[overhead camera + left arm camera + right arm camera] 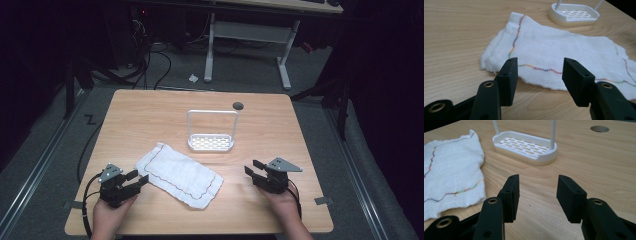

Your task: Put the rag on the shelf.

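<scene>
A white cloth [179, 175] with a wavy coloured stitch line lies flat near the table's front middle. Behind it stands a white slotted rack [211, 142] with a tall wire hoop. My left gripper [139, 179] rests at the front left, open, its jaws pointing at the near edge of the cloth [554, 50] with nothing between them. At the front right my right gripper [252, 167] is open too and empty. Its jaws face the rack [524, 146], with the cloth [451, 170] off to the left.
The wooden table [150, 115] has a round cable hole [238, 105] near its back edge. Beyond it, on the grey floor, stand the white legs of another desk [245, 37], with cables around them.
</scene>
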### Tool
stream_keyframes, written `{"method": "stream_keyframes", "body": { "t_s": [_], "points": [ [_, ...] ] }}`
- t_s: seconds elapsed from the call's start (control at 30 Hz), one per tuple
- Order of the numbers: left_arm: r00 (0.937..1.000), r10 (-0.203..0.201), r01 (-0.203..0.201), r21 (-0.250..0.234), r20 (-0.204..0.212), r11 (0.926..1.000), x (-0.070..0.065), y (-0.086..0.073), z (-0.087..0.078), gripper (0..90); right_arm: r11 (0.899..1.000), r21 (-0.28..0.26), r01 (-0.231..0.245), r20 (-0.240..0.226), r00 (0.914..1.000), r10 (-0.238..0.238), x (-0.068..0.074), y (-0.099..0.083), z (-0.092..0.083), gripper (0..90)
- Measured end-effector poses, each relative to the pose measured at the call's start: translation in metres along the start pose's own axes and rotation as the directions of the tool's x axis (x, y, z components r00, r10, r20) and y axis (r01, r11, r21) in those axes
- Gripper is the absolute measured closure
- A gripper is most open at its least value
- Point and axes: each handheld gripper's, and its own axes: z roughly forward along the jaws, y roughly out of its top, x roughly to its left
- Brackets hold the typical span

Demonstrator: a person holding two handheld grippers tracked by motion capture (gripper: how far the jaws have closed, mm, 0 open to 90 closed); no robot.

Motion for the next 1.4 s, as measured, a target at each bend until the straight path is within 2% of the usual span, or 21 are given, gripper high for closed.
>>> {"method": "stream_keyframes", "body": {
  "t_s": [0.1,0.17,0.23,0.33,0.47,0.6,0.63,0.7,0.83,0.9,0.97,1.0,1.03,1.1,1.17,1.2,1.27,1.3,1.33,1.4],
  "points": [
    [0.9997,-0.017,0.017,-0.002,-0.016,0.9999,0.003,-0.003,-0.002,46.3,1.0,-0.007,0.006,0.0,1.0,-0.006,0.002,0.0,0.001,53.7],
    [0.9987,-0.051,0.05,-0.004,-0.004,0.9987,0.008,-0.004,-0.003,46.0,1.0,0.003,0.026,0.015,0.9995,-0.026,0.005,0.0,0.002,53.9],
    [0.9982,-0.06,0.06,-0.01,0.0,0.9981,0.011,-0.004,-0.003,45.7,0.999,0.005,0.033,0.02,0.9993,-0.033,0.007,-0.001,0.001,54.0],
    [0.999,-0.045,0.045,-0.012,0.002,0.9989,0.012,-0.004,-0.004,45.4,1.0,-0.005,0.03,0.022,0.9993,-0.03,0.008,-0.001,0.002,54.4],
    [0.9998,-0.021,0.021,0.008,0.005,0.9997,0.011,-0.003,-0.002,45.7,1.0,-0.004,0.03,0.023,0.9993,-0.03,0.01,-0.004,0.005,56.2],
    [0.9998,0.004,-0.005,0.025,0.019,0.9997,0.005,-0.002,0.003,46.4,0.999,0.016,0.041,0.027,0.9988,-0.041,0.012,-0.004,0.008,56.1],
    [0.9997,0.011,-0.012,0.031,0.023,0.9995,0.003,-0.002,0.005,47.1,0.999,0.019,0.05,0.029,0.9983,-0.051,0.013,-0.004,0.007,60.1],
    [0.9992,0.023,-0.025,0.044,0.031,0.9987,-0.001,-0.002,0.007,47.7,0.998,0.016,0.053,0.03,0.9981,-0.053,0.014,-0.004,0.006,60.2],
    [0.9984,0.044,-0.046,0.056,0.034,0.9974,-0.006,-0.004,0.01,50.1,0.999,0.028,0.025,0.038,0.999,-0.026,0.011,-0.003,0.007,59.7],
    [0.9988,0.043,-0.044,0.058,0.022,0.9974,-0.006,-0.006,0.01,50.4,0.999,0.026,0.022,0.047,0.9986,-0.023,0.011,-0.003,0.006,59.4],
    [0.9998,0.008,-0.009,0.047,0.019,0.9989,-0.004,-0.005,0.009,50.8,1.0,0.015,0.013,0.041,0.9991,-0.014,0.009,-0.002,0.004,58.9],
    [0.9995,-0.005,0.004,0.033,0.032,0.9994,-0.003,-0.003,0.007,51.1,1.0,0.024,-0.004,0.049,0.9988,0.003,0.009,-0.004,0.007,58.9],
    [0.9989,-0.004,0.003,0.028,0.047,0.9996,-0.004,-0.002,0.005,51.1,1.0,0.024,-0.004,0.049,0.9988,0.003,0.009,-0.004,0.007,58.9],
    [0.9985,0.032,-0.033,0.021,0.044,0.9992,-0.006,-0.004,0.001,50.7,1.0,0.029,-0.006,0.068,0.9977,0.004,0.011,-0.004,0.009,58.9],
    [0.999,0.022,-0.023,0.041,0.038,0.9989,-0.004,-0.007,0.005,50.7,1.0,0.028,0.013,0.056,0.9983,-0.014,0.016,0.0,0.009,57.6],
    [0.9992,-0.006,0.003,0.055,0.04,0.9985,-0.003,-0.006,0.008,50.8,0.999,0.025,0.03,0.05,0.9982,-0.031,0.018,0.0,0.009,57.4],
    [0.9976,-0.038,0.035,0.042,0.058,0.9985,-0.004,-0.003,0.01,51.4,0.997,0.035,0.065,0.038,0.997,-0.067,0.023,0.0,0.01,56.8],
    [0.9976,-0.035,0.033,0.039,0.059,0.9987,-0.006,-0.002,0.011,51.5,0.994,0.06,0.091,0.027,0.9953,-0.092,0.029,0.001,0.015,57.8],
    [0.9976,-0.033,0.031,0.045,0.06,0.9985,-0.01,-0.001,0.013,51.5,0.994,0.06,0.091,0.027,0.9953,-0.092,0.029,0.001,0.015,57.8],
    [0.9953,-0.042,0.038,0.048,0.087,0.9981,-0.022,0.002,0.018,54.1,0.994,0.059,0.092,-0.004,0.9958,-0.092,0.038,0.008,0.025,61.3]
  ]
}}
